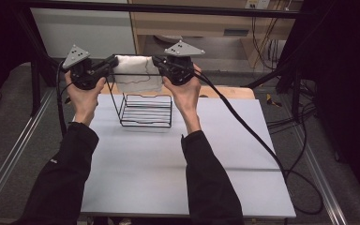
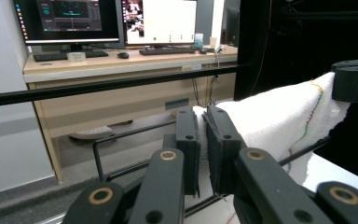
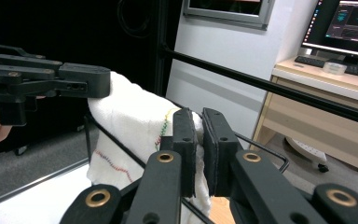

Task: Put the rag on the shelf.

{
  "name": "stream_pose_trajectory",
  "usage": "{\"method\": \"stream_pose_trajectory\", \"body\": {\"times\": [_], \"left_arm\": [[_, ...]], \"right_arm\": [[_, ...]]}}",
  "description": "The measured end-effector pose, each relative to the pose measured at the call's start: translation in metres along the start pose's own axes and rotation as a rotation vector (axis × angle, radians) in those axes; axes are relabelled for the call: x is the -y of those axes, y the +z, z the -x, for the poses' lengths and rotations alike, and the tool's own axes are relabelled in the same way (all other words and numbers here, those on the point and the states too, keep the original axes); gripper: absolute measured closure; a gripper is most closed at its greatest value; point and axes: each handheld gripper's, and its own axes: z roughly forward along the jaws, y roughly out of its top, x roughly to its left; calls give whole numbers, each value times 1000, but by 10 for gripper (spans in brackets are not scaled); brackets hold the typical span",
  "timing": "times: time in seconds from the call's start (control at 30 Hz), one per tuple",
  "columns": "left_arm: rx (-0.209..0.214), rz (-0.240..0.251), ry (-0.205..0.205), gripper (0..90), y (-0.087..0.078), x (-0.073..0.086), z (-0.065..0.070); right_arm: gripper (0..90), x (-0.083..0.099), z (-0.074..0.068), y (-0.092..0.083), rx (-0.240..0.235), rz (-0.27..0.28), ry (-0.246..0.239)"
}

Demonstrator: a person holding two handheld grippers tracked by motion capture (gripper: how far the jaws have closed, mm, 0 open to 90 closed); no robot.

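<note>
Your left gripper [image 1: 108, 62] and right gripper [image 1: 158, 62] each pinch, jaws nearly closed, the white stitched cloth [image 1: 138, 74] draped over the far black wire rack [image 1: 145, 115].

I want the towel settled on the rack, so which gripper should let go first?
Probably either: left gripper and right gripper each pinch an end of the towel, already draped over the rack.
</note>
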Motion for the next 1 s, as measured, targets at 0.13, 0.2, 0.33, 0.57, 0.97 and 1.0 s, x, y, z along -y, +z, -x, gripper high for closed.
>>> {"method": "stream_pose_trajectory", "body": {"times": [0.13,0.2,0.33,0.57,0.97,1.0], "left_arm": [[3,4,8,839,-3,-1,2],[6,3,13,839,-5,-1,3],[13,2,21,836,-9,1,4],[18,-18,49,830,-17,5,9],[37,-65,26,822,-27,18,13],[38,-70,28,822,-27,19,13]], "right_arm": [[846,0,-2,-4,-1,4,-13],[846,0,-3,-5,0,8,-17],[845,2,-5,-8,-13,2,-20],[844,7,-10,-15,-32,-16,-30],[842,19,-18,-21,-71,-70,-29],[842,20,-18,-21,-74,-74,-30]]}}
